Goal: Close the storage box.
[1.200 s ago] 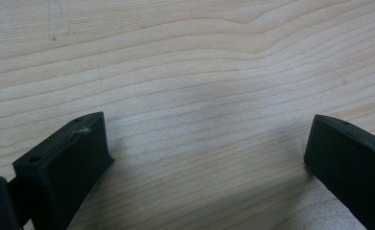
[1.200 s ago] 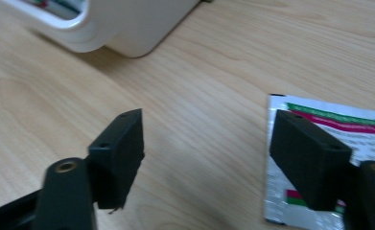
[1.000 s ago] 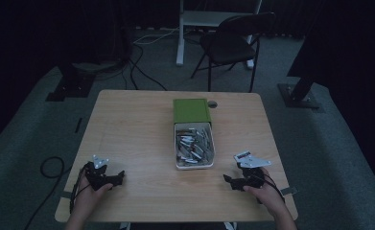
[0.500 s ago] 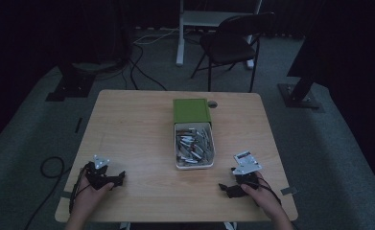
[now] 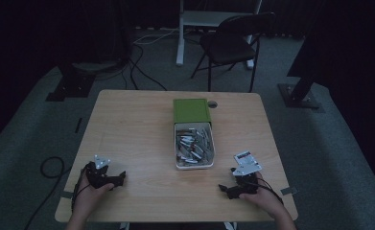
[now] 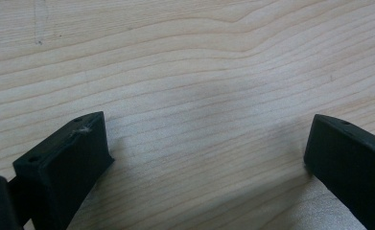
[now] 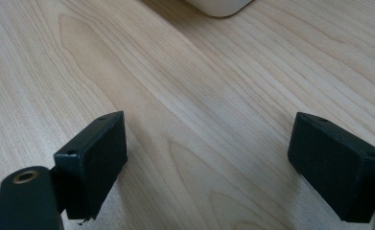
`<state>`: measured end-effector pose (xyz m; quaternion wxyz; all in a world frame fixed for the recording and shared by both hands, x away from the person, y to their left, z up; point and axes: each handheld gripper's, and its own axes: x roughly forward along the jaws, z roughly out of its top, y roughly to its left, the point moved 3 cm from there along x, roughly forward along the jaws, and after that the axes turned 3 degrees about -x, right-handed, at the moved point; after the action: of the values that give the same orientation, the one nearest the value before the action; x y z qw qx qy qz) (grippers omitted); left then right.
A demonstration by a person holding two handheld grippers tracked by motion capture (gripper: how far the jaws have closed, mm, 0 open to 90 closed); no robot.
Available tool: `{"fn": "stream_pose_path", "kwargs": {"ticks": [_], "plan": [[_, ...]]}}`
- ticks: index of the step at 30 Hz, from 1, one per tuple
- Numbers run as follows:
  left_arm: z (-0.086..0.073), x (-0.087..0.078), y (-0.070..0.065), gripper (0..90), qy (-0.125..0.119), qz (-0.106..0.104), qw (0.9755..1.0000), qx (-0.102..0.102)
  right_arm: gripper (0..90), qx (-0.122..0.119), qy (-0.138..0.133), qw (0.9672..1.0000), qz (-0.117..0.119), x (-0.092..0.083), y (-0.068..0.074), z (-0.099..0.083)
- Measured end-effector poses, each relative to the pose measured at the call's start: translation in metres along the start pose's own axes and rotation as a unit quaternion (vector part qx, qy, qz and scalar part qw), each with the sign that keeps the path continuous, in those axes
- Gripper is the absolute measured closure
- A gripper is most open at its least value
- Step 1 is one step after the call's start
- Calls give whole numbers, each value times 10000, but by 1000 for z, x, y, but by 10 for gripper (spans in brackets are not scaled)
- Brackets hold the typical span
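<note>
We see the left hand-held gripper [image 5: 120,178] resting low on the desk [image 5: 137,129], well to the near left of the tray [image 5: 194,165], its jaws spread wide over bare wood and holding nothing. The tray, at the desk's middle, holds a heap of small metallic pieces [image 5: 193,145], with a green lid [image 5: 191,110] touching its far end. To the tray's near right sits the right hand-held gripper [image 5: 224,189], jaws equally wide and empty, a pale corner of the tray [image 7: 218,6] just ahead of it.

We judge the main risk to be a reach that clips the tray's wall and shoves it, or jaws closing on several tangled pieces at once. Dim light leaves the pieces impossible to identify, and both forearms are cut off by the bottom edge of the high view.
</note>
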<state>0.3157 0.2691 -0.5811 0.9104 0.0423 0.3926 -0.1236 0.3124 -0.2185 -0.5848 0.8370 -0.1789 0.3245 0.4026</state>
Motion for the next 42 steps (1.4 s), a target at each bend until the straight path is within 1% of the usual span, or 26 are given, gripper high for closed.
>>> {"fn": "stream_pose_path", "kwargs": {"ticks": [2, 5, 6, 8, 9, 10, 12, 13, 15, 18, 22, 24, 27, 29, 32, 33, 36, 38, 42], "plan": [[0, 0, 0, 22, -2, -9, 10000, 10, 128, -2, 2, 10000, 1, 0, 0, 0], [0, 0, -1, 23, 7, -86, 9999, 106, 130, -4, -1, 10000, -1, 0, 0, 0], [0, 0, -2, 23, 10, -122, 9998, 141, 136, 38, -5, 10000, -11, 0, 0, 0], [0, 0, -5, 23, 19, -195, 9996, 216, 138, 82, 16, 10000, 0, -1, 1, 1], [0, 0, -7, 23, 19, -230, 9993, 291, 138, 88, 3, 10000, 18, -2, 1, 2], [0, -1, -10, 23, 25, -251, 9991, 329, 138, 91, -59, 9999, 23, -3, 1, 4], [1, -1, -17, 23, 48, -300, 9983, 499, 138, 166, -148, 9998, -1, -5, 1, 7], [1, -1, -19, 23, 40, -316, 9977, 594, 138, 139, -179, 9997, -27, -6, 0, 9], [3, -2, -25, 23, 10, -399, 9966, 716, 137, 184, -245, 9995, -59, -8, -1, 11], [7, -3, -34, 23, -69, -523, 9950, 847, 137, 234, -311, 9992, -97, -11, -3, 14], [8, -3, -43, 23, -86, -634, 9933, 967, 138, 329, -298, 9990, -105, -13, -4, 15], [9, -3, -48, 23, -87, -727, 9922, 1014, 137, 352, -295, 9989, -80, -13, -4, 16], [10, -2, -54, 23, -96, -836, 9907, 1066, 137, 402, -362, 9984, -148, -14, -6, 19], [12, -1, -60, 23, -116, -927, 9889, 1159, 137, 439, -436, 9980, -161, -15, -7, 21], [15, -1, -68, 23, -164, -1068, 9866, 1222, 138, 409, -484, 9978, -211, -16, -8, 24], [16, -1, -70, 23, -186, -1101, 9863, 1216, 137, 398, -489, 9977, -231, -17, -9, 25], [20, -1, -80, 23, -271, -1254, 9838, 1251, 137, 411, -546, 9973, -272, -18, -10, 29], [23, 0, -85, 23, -299, -1332, 9817, 1325, 136, 444, -590, 9968, -290, -19, -11, 31], [27, 1, -97, 23, -383, -1537, 9777, 1377, 135, 456, -665, 9962, -320, -20, -13, 35]]}}
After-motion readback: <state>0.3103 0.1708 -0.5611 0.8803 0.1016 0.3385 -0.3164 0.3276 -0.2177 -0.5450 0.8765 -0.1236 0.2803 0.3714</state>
